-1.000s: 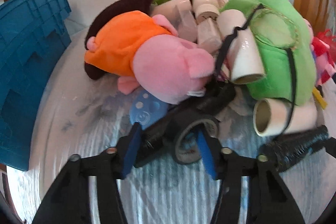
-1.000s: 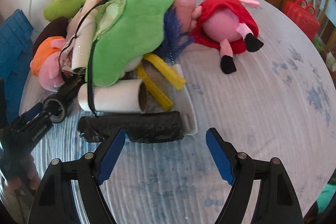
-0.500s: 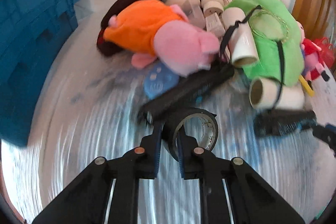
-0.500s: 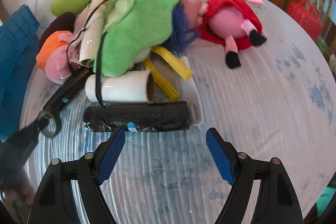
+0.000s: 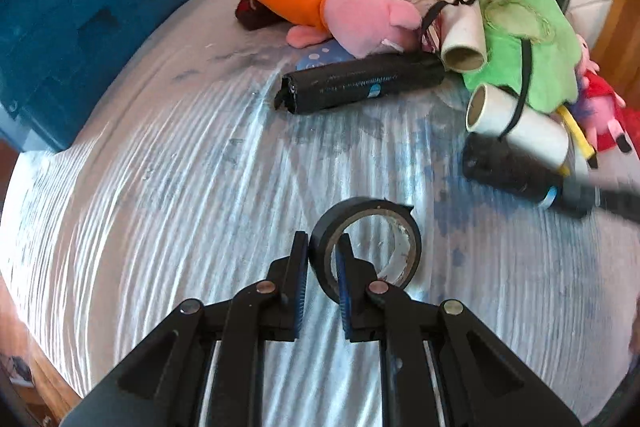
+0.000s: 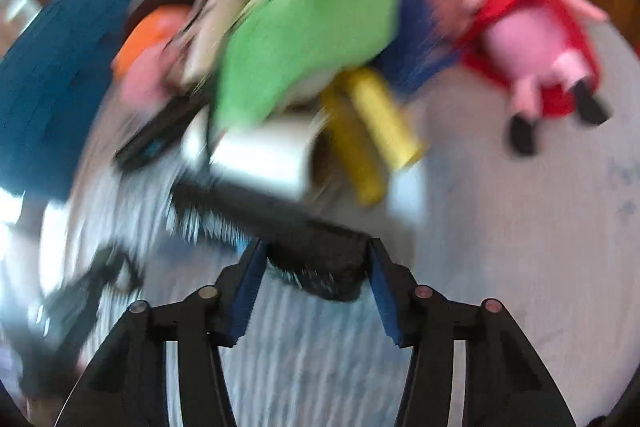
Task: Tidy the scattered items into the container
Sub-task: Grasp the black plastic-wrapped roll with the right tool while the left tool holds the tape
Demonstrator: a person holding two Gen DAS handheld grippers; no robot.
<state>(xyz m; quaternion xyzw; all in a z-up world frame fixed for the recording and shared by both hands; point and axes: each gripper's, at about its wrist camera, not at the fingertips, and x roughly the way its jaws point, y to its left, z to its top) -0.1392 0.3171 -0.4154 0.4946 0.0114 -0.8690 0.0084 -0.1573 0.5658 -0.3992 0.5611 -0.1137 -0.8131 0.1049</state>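
Left tool [image 5: 322, 259] clamped on black tape roll's [image 5: 366, 247] wall, above the striped surface [image 5: 180, 187]. Right tool [image 6: 314, 263] pinching end of black roll [image 6: 288, 227], blurred. Blue crate [image 5: 80, 7] far left.

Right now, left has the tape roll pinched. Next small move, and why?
Probably carry it left and up toward the blue crate. The left gripper is shut on the wall of the black tape roll, one finger inside the ring, already clear of the toy pile. The right gripper is busy around a black roll, so there's no need to wait.
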